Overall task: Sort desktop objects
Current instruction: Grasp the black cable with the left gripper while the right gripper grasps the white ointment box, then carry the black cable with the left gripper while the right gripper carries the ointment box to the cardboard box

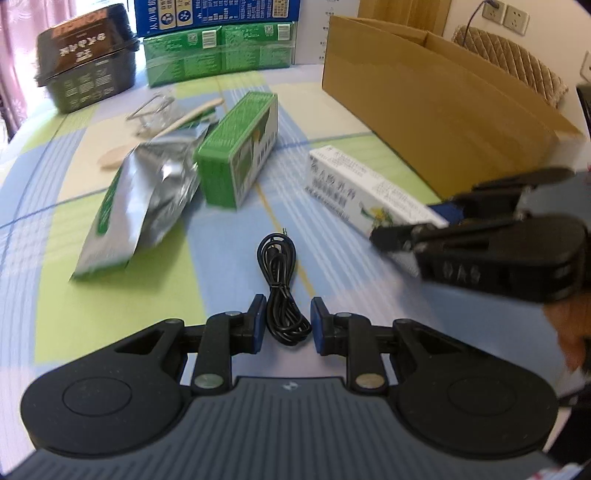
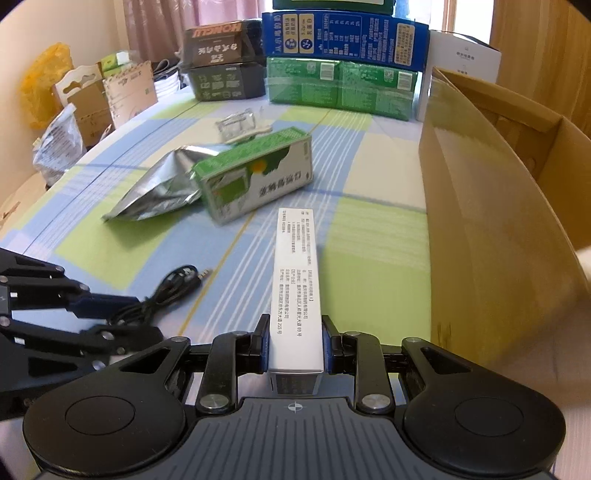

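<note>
Cable (image 1: 282, 295) first: it's a black audio lead bundled into a long skinny loop, lying on the checked tablecloth (image 1: 110, 229) right between the blue pads of the left gripper (image 1: 284, 325). Its long axis runs straight away from the gripper, with the little jack plug at the far end. Pads sit tight against the near end of the bundle on both sides, so I'd call that clamped on the cable.

Right gripper (image 2: 294, 343) is closed on a long white medicine carton (image 2: 295, 280), squeezing the near end. The carton sticks straight out along the fingers, far end aimed up the table toward the stacked boxes, printed side facing up. From the left wrist view the same carton (image 1: 369, 192) runs diagonally, its far end pointing up-left, with the right gripper (image 1: 391, 236) coming in from the right edge.

Open cardboard box (image 2: 487, 206) stands just to the right of the carton, its long wall roughly parallel to it.

Further up the cloth: a green and white carton (image 1: 240, 155) lying on its side, long axis pointing away and slightly right, with a crumpled silver foil pouch (image 1: 147, 206) touching its left side. Behind those, a wooden spoon (image 1: 162, 136) and a clear plastic thing I can't identify. At the back, green packs (image 2: 340, 86) with a blue box (image 2: 343, 35) on top.
</note>
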Demonstrator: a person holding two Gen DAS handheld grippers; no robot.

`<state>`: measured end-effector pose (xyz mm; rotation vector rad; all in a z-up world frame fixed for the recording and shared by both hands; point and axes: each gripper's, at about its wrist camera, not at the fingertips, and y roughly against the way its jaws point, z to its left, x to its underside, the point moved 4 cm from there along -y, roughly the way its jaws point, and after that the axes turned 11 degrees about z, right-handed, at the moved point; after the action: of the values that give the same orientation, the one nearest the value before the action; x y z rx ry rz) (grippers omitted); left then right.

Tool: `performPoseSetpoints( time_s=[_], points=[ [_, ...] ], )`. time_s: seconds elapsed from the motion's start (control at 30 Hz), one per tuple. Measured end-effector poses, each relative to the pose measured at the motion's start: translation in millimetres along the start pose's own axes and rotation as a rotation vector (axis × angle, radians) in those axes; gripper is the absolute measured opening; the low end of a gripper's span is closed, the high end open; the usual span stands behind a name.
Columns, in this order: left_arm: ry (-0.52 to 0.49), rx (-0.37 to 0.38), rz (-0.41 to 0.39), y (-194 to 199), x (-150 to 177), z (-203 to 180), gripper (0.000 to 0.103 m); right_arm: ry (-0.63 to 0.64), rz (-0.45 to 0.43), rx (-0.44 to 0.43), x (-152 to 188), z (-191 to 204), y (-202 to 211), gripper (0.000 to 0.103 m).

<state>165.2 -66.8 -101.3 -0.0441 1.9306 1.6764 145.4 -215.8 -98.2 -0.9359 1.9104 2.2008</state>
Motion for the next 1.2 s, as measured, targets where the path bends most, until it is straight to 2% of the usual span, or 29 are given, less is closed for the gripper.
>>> performPoseSetpoints(
  time_s=[0.17, 0.27, 0.6, 0.9, 1.07, 1.1, 1.13, 1.2],
  points=[
    [0.031, -0.024, -0.014, 17.4, 32.5, -4.9, 0.021, 0.008, 0.003, -0.015, 30.8, 10.3, 18.4, 0.023],
    [0.064, -0.025, -0.033, 21.6, 40.5, -5.5, 0.034, 0.017, -0.011, -0.002, 37.0, 10.9, 20.6, 0.024],
    [0.094, -0.023, -0.076, 15.5, 30.8, -0.1, 0.037, 0.004, -0.023, -0.007, 21.8, 2.9, 8.2, 0.029],
    [0.054, -0.047, -0.08, 5.7, 22.3, -5.2, 0.037, -0.015, -0.027, -0.023, 17.9, -1.8, 6.6, 0.031],
    [0.047, -0.068, -0.081, 4.7, 22.5, -6.6, 0.032, -0.02, -0.039, -0.024, 15.5, -2.6, 7.5, 0.032],
    [0.045, -0.07, -0.079, 5.2, 22.3, -6.6, 0.02, -0.022, -0.04, -0.024, 15.0, -2.8, 7.6, 0.032],
    [0.043, -0.071, -0.074, 6.1, 21.8, -6.7, 0.013, -0.022, -0.043, -0.025, 14.7, -2.9, 8.0, 0.032],
    [0.037, -0.061, -0.059, 7.6, 21.7, -7.9, 0.013, -0.021, -0.047, -0.025, 13.6, -2.8, 8.2, 0.032]
  ],
)
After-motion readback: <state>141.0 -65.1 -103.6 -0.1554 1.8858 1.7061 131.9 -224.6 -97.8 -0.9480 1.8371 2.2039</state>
